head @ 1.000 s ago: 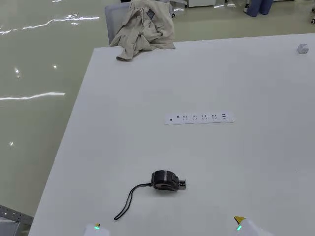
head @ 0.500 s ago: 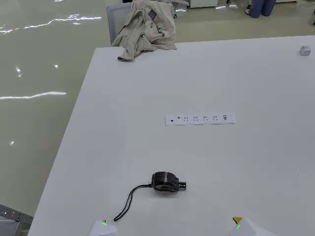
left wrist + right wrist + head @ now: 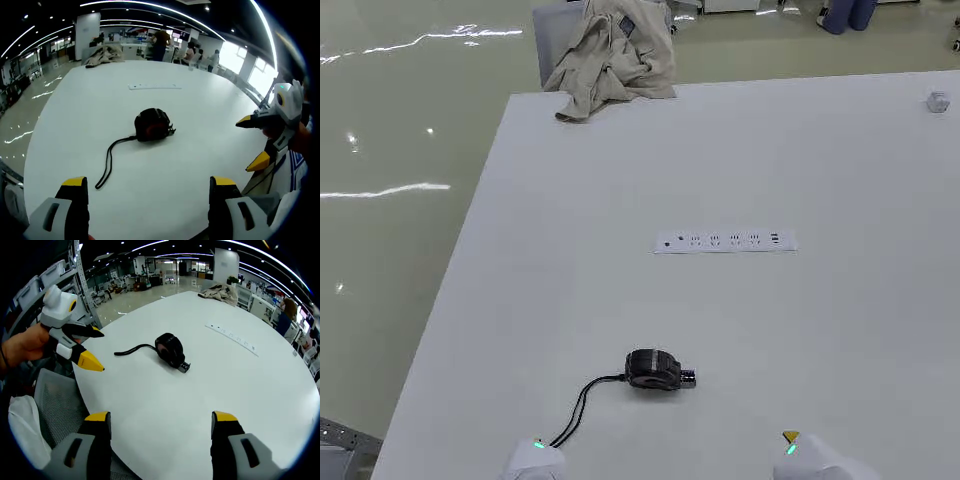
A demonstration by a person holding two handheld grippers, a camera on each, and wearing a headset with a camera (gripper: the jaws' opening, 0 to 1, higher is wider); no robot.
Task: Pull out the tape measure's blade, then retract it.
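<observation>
Clamp black round tape measure [image 3: 655,369], lying flat near front edge of white table [image 3: 820,330], by its case with left gripper [image 3: 147,182]. Pinch blade tab, pointing right, with right gripper [image 3: 160,416]. Both spread wide, empty. Avoid black strap [image 3: 582,405].

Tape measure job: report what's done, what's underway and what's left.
Done: nothing. The tape measure lies on the table with no blade drawn out, its strap trailing beside it. In hand: the left gripper and right gripper hover open near the table's edge, both apart from the tape measure. Left: grip the case, pull the blade out, then let it retract.
</observation>
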